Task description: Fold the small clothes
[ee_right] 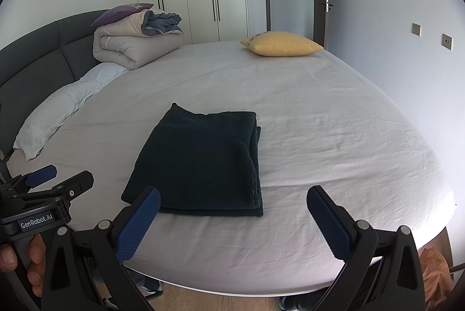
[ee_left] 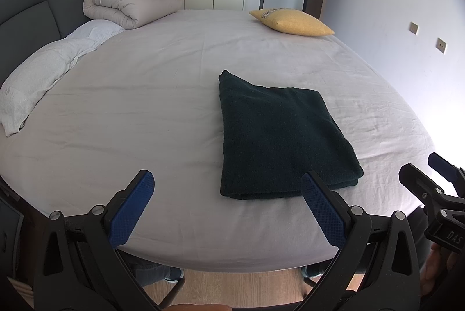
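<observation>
Left tongs (ee_left: 228, 186) spread, right tongs (ee_right: 234, 200) spread, folded dark garment (ee_left: 279, 136), type unclear

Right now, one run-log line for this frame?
stage: fold looks done | dark green folded terry garment flat on grey bedsheet | left tongs open, empty | right tongs open, empty

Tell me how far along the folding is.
Done: the dark green cloth lies folded in a neat layered rectangle on the bed sheet. In hand: nothing; the left gripper and right gripper hang open near the bed's edge. Left: no unfolded clothes are visible.
</observation>
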